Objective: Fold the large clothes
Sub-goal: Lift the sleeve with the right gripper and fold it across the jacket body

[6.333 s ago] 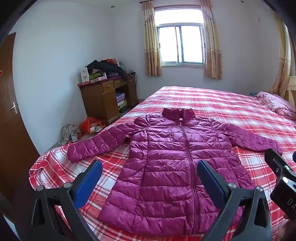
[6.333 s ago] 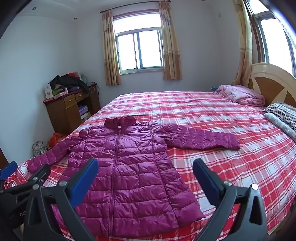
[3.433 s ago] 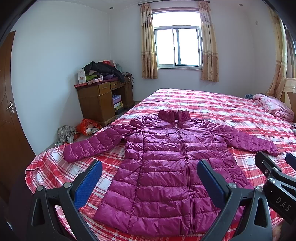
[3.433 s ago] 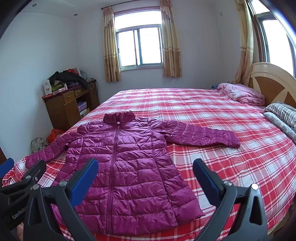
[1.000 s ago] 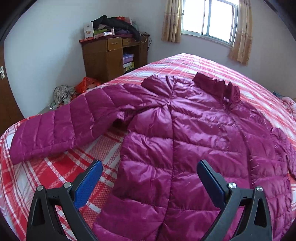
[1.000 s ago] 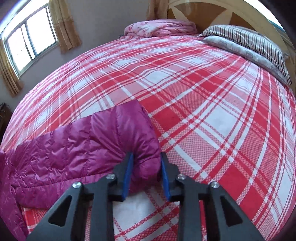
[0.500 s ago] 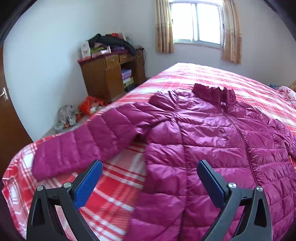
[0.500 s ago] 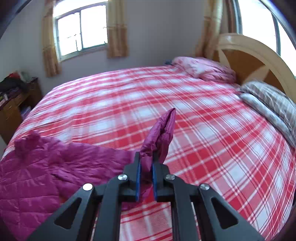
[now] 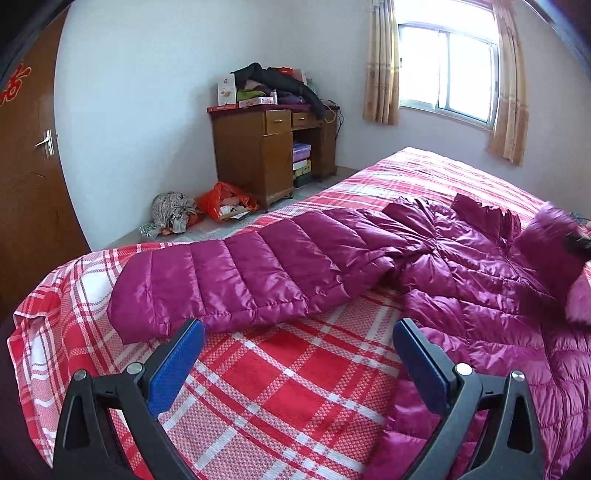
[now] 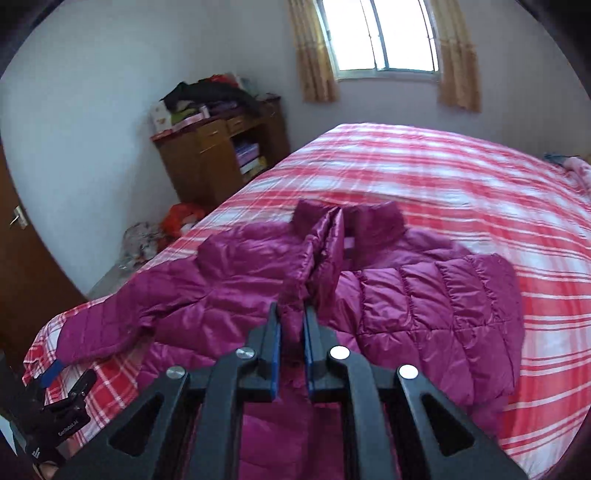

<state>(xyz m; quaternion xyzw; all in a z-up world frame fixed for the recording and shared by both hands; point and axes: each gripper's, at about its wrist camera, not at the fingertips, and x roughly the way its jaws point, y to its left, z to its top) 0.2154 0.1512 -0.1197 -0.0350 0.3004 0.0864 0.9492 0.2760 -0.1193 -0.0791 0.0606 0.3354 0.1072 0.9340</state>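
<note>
A magenta puffer jacket point(image 9: 461, 280) lies front up on a red plaid bed point(image 9: 295, 398). Its left sleeve point(image 9: 236, 277) stretches flat toward the bed corner. My left gripper point(image 9: 295, 358) is open and empty, just short of that sleeve's cuff. My right gripper point(image 10: 291, 328) is shut on the right sleeve's cuff point(image 10: 317, 254) and holds it over the jacket's chest point(image 10: 229, 295), below the collar point(image 10: 369, 221). The right sleeve point(image 10: 443, 314) lies folded across the body. The left gripper also shows at the lower left of the right wrist view point(image 10: 62, 398).
A wooden desk point(image 9: 269, 155) piled with clothes stands by the wall left of the bed. Bags and rags point(image 9: 199, 206) lie on the floor beside it. A brown door point(image 9: 29, 166) is at far left. A window point(image 10: 384, 33) with curtains is behind the bed.
My right gripper has carried the right sleeve cuff leftward over the jacket's chest, folding the sleeve across. My left gripper has swung left toward the left sleeve's cuff, still open.
</note>
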